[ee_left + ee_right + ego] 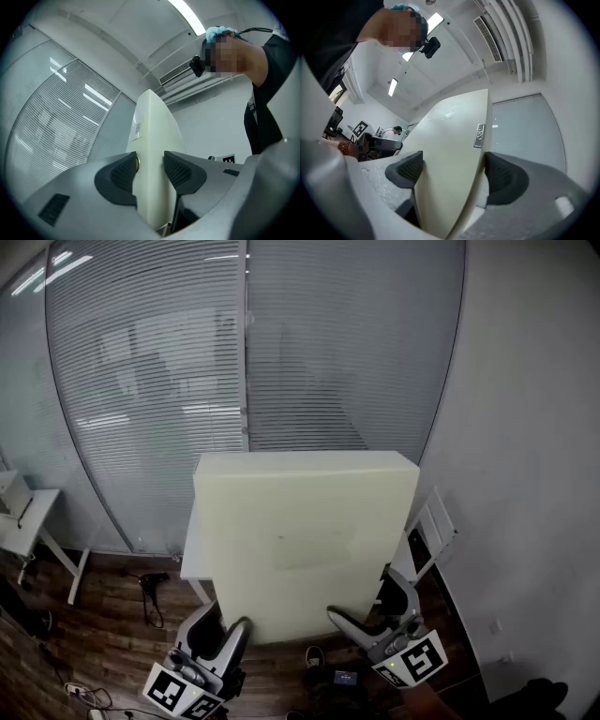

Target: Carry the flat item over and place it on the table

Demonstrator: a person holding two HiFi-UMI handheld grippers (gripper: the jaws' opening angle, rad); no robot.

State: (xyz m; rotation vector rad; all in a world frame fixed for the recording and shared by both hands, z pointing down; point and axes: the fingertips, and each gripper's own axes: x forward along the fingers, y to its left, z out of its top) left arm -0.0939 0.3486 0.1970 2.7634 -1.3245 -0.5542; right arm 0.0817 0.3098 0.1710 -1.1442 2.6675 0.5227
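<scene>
A big pale cream flat panel (305,540) is held up in front of me and fills the middle of the head view. My left gripper (225,634) is shut on its lower left edge, and my right gripper (361,620) is shut on its lower right edge. In the left gripper view the panel (152,154) stands edge-on between the two dark pads (123,174). In the right gripper view the panel (450,154) slants between both pads (408,168), with a small label on its edge.
A glass wall with blinds (187,371) rises behind the panel. A white table (192,559) shows just behind the panel's left edge. A white desk (28,521) stands at far left, a white wall (534,456) at right. Cables (150,592) lie on the wooden floor.
</scene>
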